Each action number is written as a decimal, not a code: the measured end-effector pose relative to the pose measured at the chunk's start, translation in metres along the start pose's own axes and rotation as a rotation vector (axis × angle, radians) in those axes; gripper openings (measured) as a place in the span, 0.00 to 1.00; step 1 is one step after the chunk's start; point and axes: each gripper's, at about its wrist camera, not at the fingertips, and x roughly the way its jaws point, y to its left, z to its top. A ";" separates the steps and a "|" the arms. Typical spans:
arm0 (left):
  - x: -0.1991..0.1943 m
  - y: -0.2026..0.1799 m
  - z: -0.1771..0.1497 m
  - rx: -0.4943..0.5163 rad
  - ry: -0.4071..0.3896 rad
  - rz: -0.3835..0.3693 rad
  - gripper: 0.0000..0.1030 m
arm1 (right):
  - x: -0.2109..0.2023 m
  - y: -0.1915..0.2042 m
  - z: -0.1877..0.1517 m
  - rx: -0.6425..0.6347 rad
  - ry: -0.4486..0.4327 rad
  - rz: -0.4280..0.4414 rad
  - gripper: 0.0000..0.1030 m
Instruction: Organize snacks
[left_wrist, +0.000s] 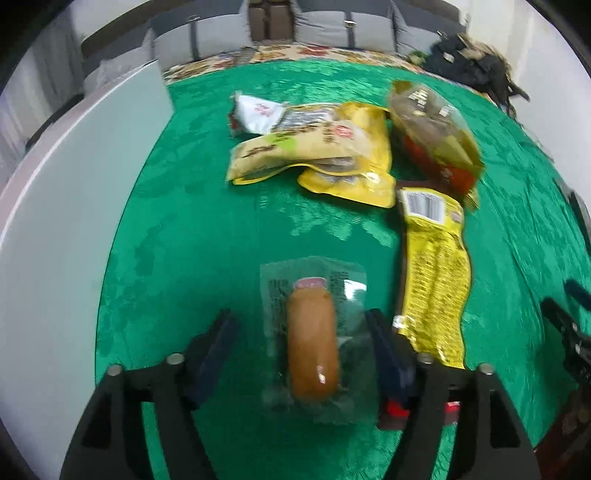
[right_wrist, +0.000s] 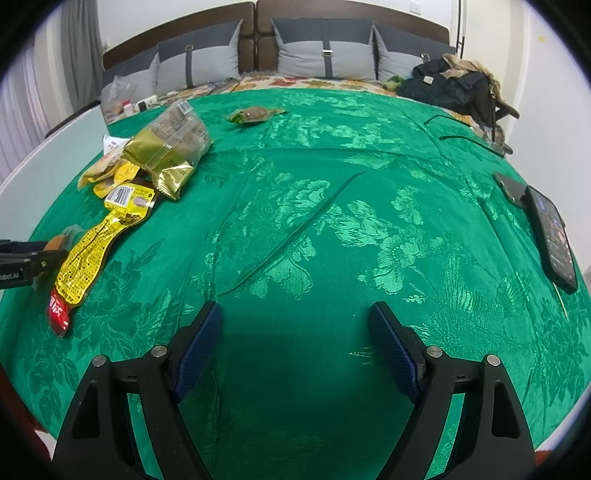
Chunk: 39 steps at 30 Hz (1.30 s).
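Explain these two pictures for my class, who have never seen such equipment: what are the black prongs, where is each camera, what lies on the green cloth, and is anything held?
There is no robot arm: a person holds a two-finger clamp in each hand, with a wide-angle camera looking along its fingers. One picture is from the left hand-held gripper, the other from the right hand-held gripper. On the green tablecloth lies a heap of snack packets, a long yellow packet beside it, and one small packet far off alone. Two phones rest at the right edge. The left gripper's open fingers sit on either side of a clear-wrapped sausage, which lies on the cloth, not yet clamped. The right gripper is open, with only cloth between its fingers.
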 end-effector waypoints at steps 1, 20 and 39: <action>0.000 0.003 -0.001 -0.008 -0.014 0.011 0.74 | 0.000 0.000 0.000 0.000 0.000 0.000 0.83; 0.007 0.018 -0.012 -0.028 -0.099 0.023 1.00 | 0.000 0.001 0.000 -0.002 -0.007 -0.003 0.85; 0.004 0.031 -0.012 -0.052 -0.097 0.035 1.00 | -0.002 0.003 -0.006 0.004 -0.058 -0.018 0.85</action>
